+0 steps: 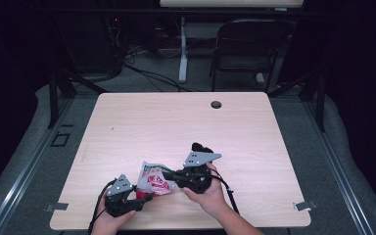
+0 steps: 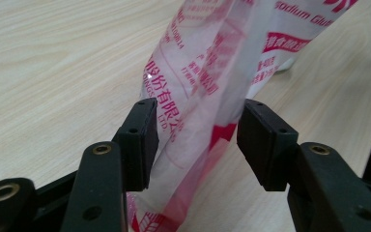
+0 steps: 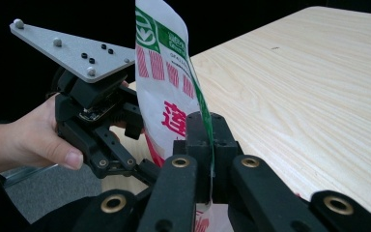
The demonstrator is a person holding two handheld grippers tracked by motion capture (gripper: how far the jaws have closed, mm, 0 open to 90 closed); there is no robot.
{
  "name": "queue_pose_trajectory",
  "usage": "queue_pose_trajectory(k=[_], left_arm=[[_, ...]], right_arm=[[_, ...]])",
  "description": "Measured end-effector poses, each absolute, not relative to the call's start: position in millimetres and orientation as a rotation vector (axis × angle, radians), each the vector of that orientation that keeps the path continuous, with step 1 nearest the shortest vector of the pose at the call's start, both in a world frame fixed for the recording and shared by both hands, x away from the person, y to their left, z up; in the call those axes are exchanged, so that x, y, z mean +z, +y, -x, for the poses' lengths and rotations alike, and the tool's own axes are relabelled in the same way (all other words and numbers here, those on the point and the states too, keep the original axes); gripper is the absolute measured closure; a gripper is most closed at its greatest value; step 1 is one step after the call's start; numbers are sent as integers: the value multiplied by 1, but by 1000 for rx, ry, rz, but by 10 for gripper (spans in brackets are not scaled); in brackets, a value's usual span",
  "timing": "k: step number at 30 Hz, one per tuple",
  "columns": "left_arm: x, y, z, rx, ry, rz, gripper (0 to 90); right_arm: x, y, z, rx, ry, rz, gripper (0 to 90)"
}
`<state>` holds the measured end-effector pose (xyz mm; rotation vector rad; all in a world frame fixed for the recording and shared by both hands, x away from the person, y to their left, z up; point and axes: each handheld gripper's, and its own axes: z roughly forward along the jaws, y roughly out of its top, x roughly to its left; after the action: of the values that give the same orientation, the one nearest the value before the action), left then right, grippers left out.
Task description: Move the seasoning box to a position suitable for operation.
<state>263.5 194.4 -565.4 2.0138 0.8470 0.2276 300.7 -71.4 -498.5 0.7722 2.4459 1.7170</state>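
The work in hand is a two-handed hold on a thin white plastic packet printed in red and green (image 1: 152,179), and it looks to be at the point where one side is secured and the other is being taken. The right hand-held gripper (image 3: 206,145) is clamped tight on the packet's edge, its black jaws pressed together with the film pinched flat between them, so the packet stands up from the pale wooden desk (image 1: 186,122) rather than lying on it.

The left hand-held gripper (image 2: 195,140) is not yet holding. In the left gripper view the packet passes upright between its two pads with a clear gap on the 3 o'clock side; the film brushes close to the 9 o'clock pad, though whether it truly touches I cannot tell. Its jaws stand apart around the packet.

In the high view the packet sits near the desk's front edge, at about 1 o'clock from the left hand-held gripper (image 1: 144,197) and at 9 o'clock from the right hand-held gripper (image 1: 172,176), bridging the two.

The next move, as I judge it, calls for the left jaws to shut squarely on the film without pushing it sideways, while the right grip holds firm; the slippery, crumpling plastic could slide out of a shallow bite.
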Motion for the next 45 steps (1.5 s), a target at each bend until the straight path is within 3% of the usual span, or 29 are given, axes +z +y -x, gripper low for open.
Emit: queue_pose_trajectory(k=[8,18,45], left_arm=[[-567,191,-262,165,842,-1995,517],[-578,187,-273,122,890,-2016,343],[-588,168,-282,145,823,-2134,335]], right_arm=[[-495,-74,-300,1740,2426,-773,900],[-498,-79,-297,1739,2440,-734,900],[-506,-95,-291,1764,2410,-772,898]])
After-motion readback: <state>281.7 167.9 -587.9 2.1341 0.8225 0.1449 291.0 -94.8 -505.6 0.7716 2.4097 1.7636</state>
